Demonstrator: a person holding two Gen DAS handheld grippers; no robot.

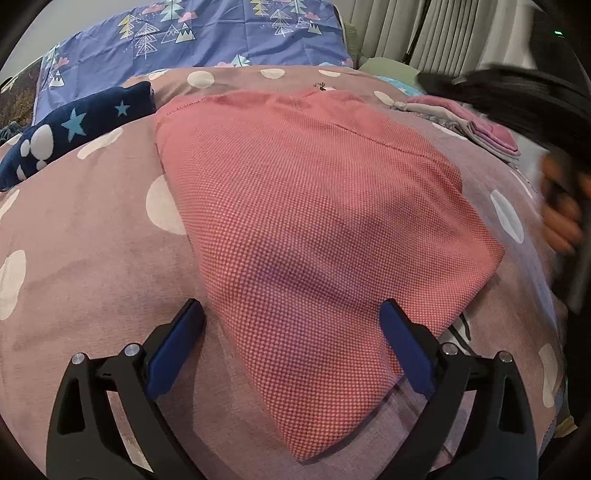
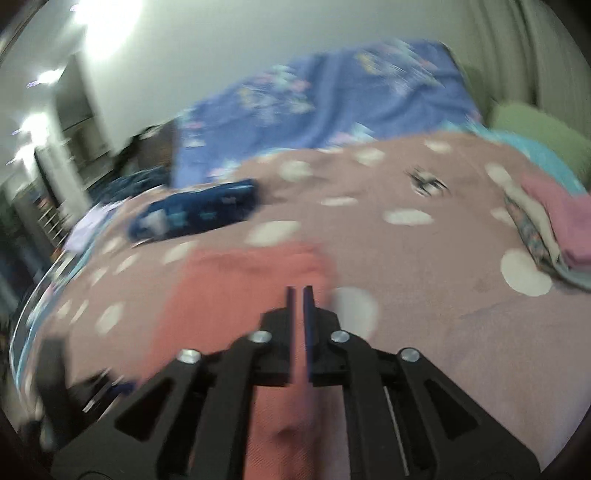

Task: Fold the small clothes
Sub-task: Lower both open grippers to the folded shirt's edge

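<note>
**Around the bed**

A mauve bedspread (image 1: pixel 92 240) dotted with white circles is covering the bed. A blue sheet (image 1: pixel 207 37) printed with trees and mountains is lying along its far side. A navy cloth (image 1: pixel 74 125) with pale stars and paw prints is resting on the bedspread at the left, near the blue sheet. Grey curtains (image 1: pixel 391 26) are hanging at the back right, and a green cushion (image 2: pixel 535 129) (blurred) is sitting below them.

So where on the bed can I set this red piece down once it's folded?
Bare spotted bedspread lies left of the red garment, below the navy star cloth. A narrower strip runs along its right edge. The far right is crowded: the folded pile and the right hand-held gripper are there.
</note>
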